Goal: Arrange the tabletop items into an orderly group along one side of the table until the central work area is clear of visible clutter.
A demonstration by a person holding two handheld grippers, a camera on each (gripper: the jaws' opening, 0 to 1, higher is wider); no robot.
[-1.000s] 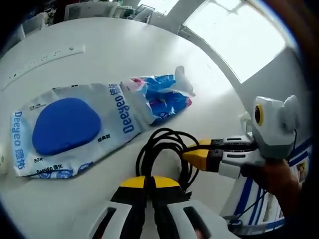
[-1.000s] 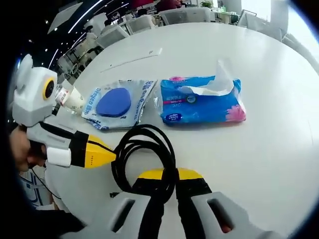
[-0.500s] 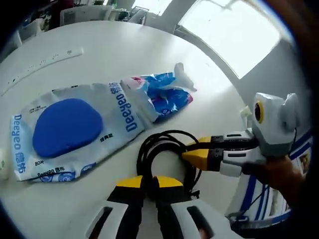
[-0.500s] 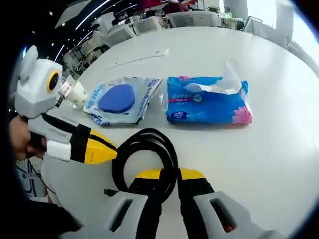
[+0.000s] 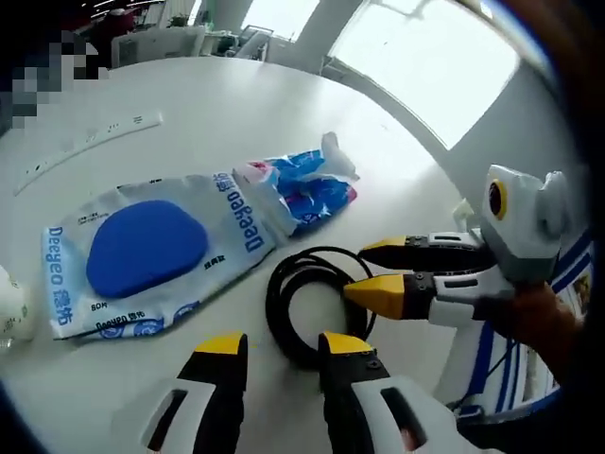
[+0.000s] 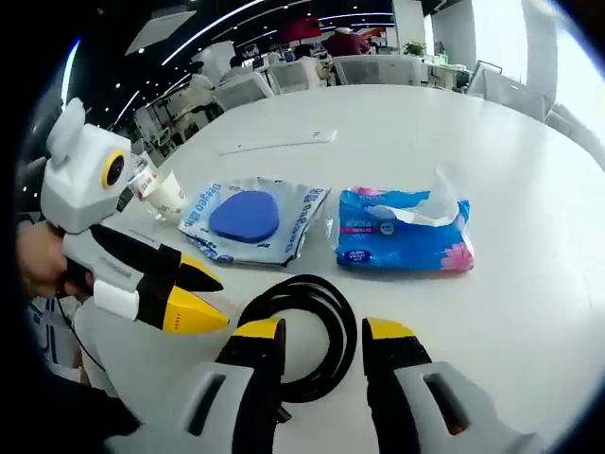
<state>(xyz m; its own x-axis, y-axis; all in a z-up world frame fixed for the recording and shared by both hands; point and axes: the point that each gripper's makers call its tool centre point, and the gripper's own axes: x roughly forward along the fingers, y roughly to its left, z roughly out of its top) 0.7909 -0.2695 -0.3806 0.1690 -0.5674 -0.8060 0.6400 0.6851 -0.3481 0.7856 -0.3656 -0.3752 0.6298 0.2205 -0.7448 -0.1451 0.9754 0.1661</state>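
The left gripper (image 5: 276, 345) is seen with its jaws spread apart, nothing between them, the yellow tips poised just above the near edge of the coiled black cable (image 5: 317, 307). The cable lies flat on the white table (image 5: 217, 113), looped in a ring directly ahead of the jaws. Beyond it and to the left, the white pouch (image 5: 151, 251) with the blue oval is laid flat, and the blue wipes pack (image 5: 307, 184) is tucked against its far end, touching or overlapping it. A small cup (image 5: 11, 307) is glimpsed at the far left, just past the pouch's corner.

Over in the right gripper view, the right gripper (image 6: 323, 331) is likewise held wide open, empty, its two yellow tips straddling the near arc of the cable (image 6: 307, 331); whether the tips touch the cable cannot be told. The left gripper (image 6: 208, 301) is seen coming in from the left, jaws parted, tips just beside the cable's left edge, held in a hand (image 6: 38, 260). Ahead of the right gripper's jaws and slightly right, the wipes pack (image 6: 405, 232) rests with a white sheet sticking up from its top. The pouch (image 6: 250, 219) is lying to its left, just beside it. The cup (image 6: 168, 197) sits at the pouch's far-left corner, near the table (image 6: 492, 151) edge. In the left gripper view, the right gripper (image 5: 373, 270) is caught entering from the right, open, its tips over the cable's right side. Chairs and desks are visible far beyond the table.
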